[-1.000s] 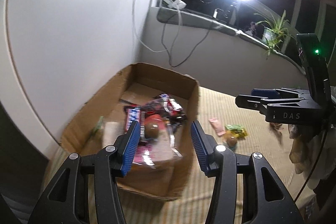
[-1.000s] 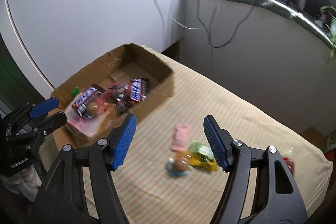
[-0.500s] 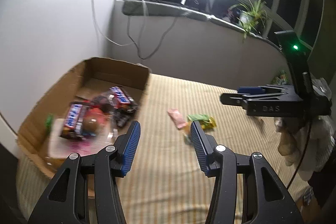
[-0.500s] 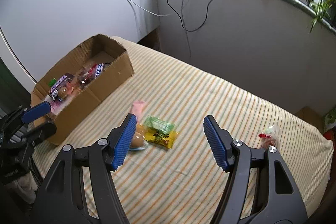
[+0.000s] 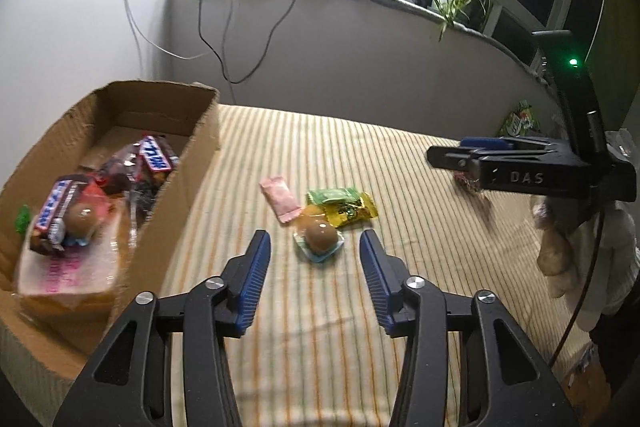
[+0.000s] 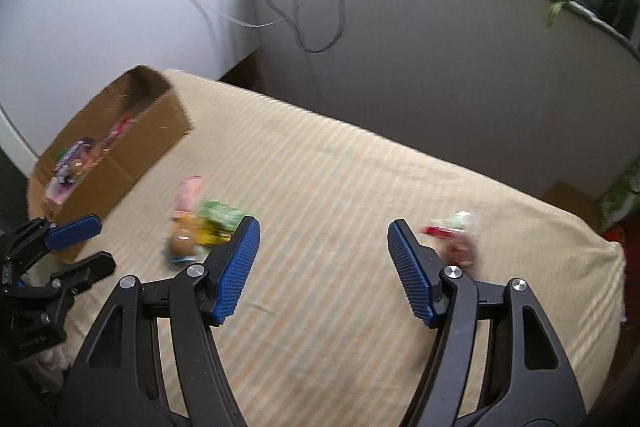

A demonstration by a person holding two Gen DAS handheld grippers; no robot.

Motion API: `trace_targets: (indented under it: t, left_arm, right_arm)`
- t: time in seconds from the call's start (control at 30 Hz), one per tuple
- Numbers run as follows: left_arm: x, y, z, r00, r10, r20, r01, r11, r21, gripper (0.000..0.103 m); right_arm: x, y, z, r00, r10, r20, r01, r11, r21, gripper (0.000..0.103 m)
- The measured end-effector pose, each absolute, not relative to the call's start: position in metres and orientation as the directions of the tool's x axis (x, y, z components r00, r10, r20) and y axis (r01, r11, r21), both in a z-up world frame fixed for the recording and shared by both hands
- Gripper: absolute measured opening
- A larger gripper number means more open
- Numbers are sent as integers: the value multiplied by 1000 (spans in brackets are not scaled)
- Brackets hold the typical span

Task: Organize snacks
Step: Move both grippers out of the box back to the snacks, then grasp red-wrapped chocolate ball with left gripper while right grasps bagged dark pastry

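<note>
Both hand-held grippers are hanging empty over the striped cloth (image 5: 400, 163): the left gripper (image 5: 315, 259) is narrowing its jaws with nothing yet between its pads, seemingly sizing them to the round brown snack (image 5: 320, 235) lying just ahead of its fingertips, with the pink packet (image 5: 280, 198) and the yellow-green packet (image 5: 347, 207) a little beyond. Off to its left, the cardboard box (image 5: 188, 163) is already holding chocolate bars, probably serving as the collecting place. Meanwhile the right gripper (image 6: 322, 269) is keeping its jaws wide apart, angling toward the red-wrapped snack (image 6: 460, 243) beside its right fingertip, apparently its own pick.
</note>
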State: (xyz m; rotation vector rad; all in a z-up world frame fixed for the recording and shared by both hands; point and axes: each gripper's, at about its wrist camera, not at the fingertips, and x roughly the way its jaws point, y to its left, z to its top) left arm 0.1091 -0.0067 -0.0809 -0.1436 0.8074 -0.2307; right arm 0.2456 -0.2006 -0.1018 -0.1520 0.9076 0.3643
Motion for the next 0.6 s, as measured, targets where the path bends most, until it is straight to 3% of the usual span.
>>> trace_targets:
  t: [0.6]
  left_arm:
    - [146,-32,-111,612,-243,-753,157,970,-185,31]
  right_arm:
    - [266,-265,-128,572,107,-813,-270,961,-63,69]
